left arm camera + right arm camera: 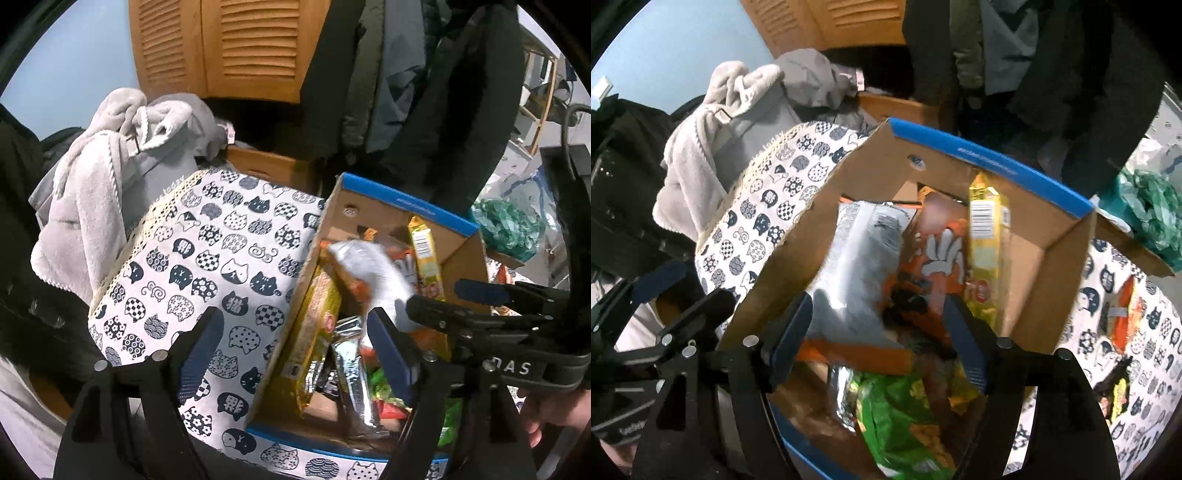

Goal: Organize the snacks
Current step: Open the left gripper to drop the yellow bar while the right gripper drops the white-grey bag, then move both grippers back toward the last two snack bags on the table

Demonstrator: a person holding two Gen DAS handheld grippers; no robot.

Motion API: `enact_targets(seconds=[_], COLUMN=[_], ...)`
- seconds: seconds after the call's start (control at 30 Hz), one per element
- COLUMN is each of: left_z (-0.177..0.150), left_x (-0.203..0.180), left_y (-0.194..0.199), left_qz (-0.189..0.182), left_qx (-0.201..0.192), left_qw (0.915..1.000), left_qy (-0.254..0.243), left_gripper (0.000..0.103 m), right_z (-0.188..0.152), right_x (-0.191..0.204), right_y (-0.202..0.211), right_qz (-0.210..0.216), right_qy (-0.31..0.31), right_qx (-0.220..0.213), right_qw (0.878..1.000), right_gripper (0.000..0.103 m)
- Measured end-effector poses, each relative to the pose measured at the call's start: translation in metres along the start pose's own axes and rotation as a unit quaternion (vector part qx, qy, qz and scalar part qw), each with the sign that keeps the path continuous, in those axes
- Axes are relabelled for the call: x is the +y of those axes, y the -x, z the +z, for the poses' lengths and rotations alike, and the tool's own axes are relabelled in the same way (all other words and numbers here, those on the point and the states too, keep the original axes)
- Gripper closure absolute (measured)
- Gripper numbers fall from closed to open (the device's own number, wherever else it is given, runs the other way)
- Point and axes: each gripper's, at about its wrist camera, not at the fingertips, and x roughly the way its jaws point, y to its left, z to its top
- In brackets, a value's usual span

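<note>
Open cardboard box (1049, 266), blue-edged, stood on cat-print surface (207, 258), packed with snacks. Grey-silver bag (857, 254) lay tilted at left, blurred. Orange packet with white hand print (938, 254) leaned beside it. Yellow barcoded packet (986, 236) stood upright toward far wall. Green packet (897, 417) and silver foil wrappers (351, 369) lay at near end. Orange packet (1123, 314) lay outside, on cloth.

The left gripper (295, 350) hangs with jaws apart over the edge of a cardboard box (461, 254) full of snack packets, nothing between its pads. The right gripper (436, 299) reaches in from the right above a blurred silver packet (369, 266). The box sits on a cat-print cloth (207, 251)
</note>
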Motion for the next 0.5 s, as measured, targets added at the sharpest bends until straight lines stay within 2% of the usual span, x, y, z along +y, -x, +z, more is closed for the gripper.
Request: enact_targets(seconds=[0.27,0.5], left_z=[0.003,-0.001], left_x=[-0.032,-0.072], left_y=[0.014,0.015], left_qz=[-0.035,-0.076], left_qx=[-0.015,-0.002], left_qw=[0.999,0.9961], left_qy=[-0.023,-0.045], left_gripper=[0.022,0.022], right_z=[-0.024,-0.056], right_x=[-0.039,-0.091], right_y=[0.05,0.091], right_qz=[-0.03,-0.055], right_qy=[-0.027,-0.078], right_qx=[-0.023,-0.036], right_qw=[0.999,0.995], right_gripper=[0.027,0.024])
